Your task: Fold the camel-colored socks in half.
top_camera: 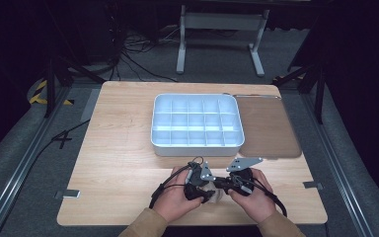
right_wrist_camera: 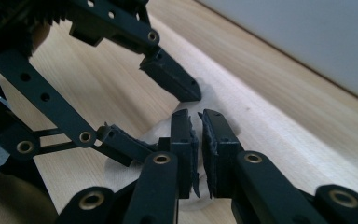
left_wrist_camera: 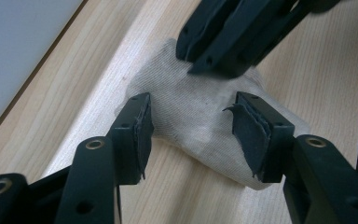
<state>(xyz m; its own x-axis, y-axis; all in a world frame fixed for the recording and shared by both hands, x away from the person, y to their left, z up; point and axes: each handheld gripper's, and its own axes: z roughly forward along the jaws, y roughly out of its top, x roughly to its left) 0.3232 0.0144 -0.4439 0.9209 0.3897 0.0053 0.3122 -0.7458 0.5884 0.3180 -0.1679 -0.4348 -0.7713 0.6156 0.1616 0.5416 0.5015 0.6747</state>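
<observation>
A small beige woven cloth (left_wrist_camera: 191,121) lies crumpled on the wooden table near its front edge, between my two hands (top_camera: 216,196). My left gripper (left_wrist_camera: 192,100) is open, one pad on each side of the cloth and neither pressing it. My right gripper (right_wrist_camera: 196,114) comes in from the opposite side with its jaws almost together, pinched on the cloth's far edge. In the left gripper view the right gripper (left_wrist_camera: 207,65) has its tips down on that edge. In the right gripper view the left gripper's spread jaws cross in front, with the cloth (right_wrist_camera: 121,173) below.
A white tray (top_camera: 153,133) with several empty compartments stands at the table's middle, just beyond the hands. A brown mat (top_camera: 269,128) lies to its right. Bare wood spreads to the left. Metal clips (top_camera: 68,194) sit at the table's side edges.
</observation>
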